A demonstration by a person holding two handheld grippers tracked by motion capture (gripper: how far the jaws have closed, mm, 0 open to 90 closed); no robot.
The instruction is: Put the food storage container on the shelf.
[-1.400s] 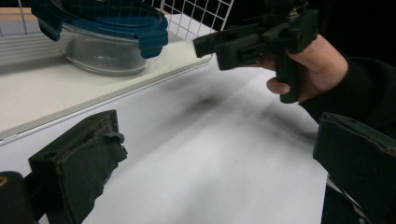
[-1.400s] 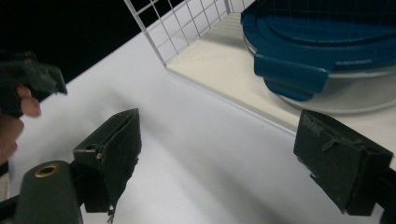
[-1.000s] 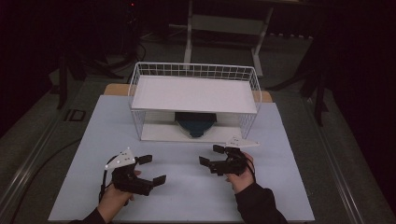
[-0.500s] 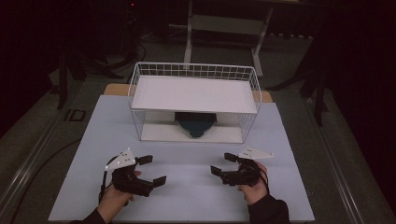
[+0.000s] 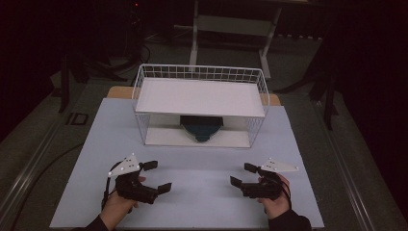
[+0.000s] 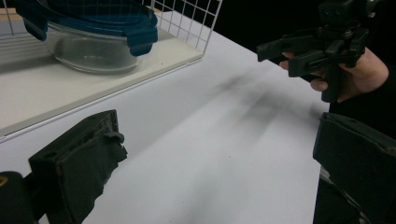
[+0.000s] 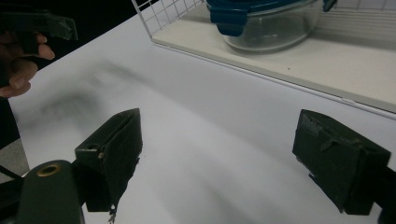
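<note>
The left gripper [image 5: 157, 176] is held low over the white table [image 5: 202, 192] with its jaws spread wide and nothing between them. The person's left hand [image 5: 118, 204] grips it from behind. In the left gripper view the jaws frame bare tabletop. Ahead of them and to the left stands a white wire basket [image 6: 187, 23]. On the basket's lower shelf, under its upper one, sits a clear glass container [image 6: 88, 46] with a blue clip lid [image 6: 116, 21].

The right gripper [image 5: 242, 175] is level with the left one and well apart from it, its jaws also wide open and empty. The right hand [image 5: 274, 199] holds it from behind. In the right gripper view the same glass container [image 7: 271, 28] lies ahead and slightly right of the jaws, inside the wire basket [image 7: 163, 14]. The left hand [image 7: 18, 65] shows far off to the left of the jaws.
</note>
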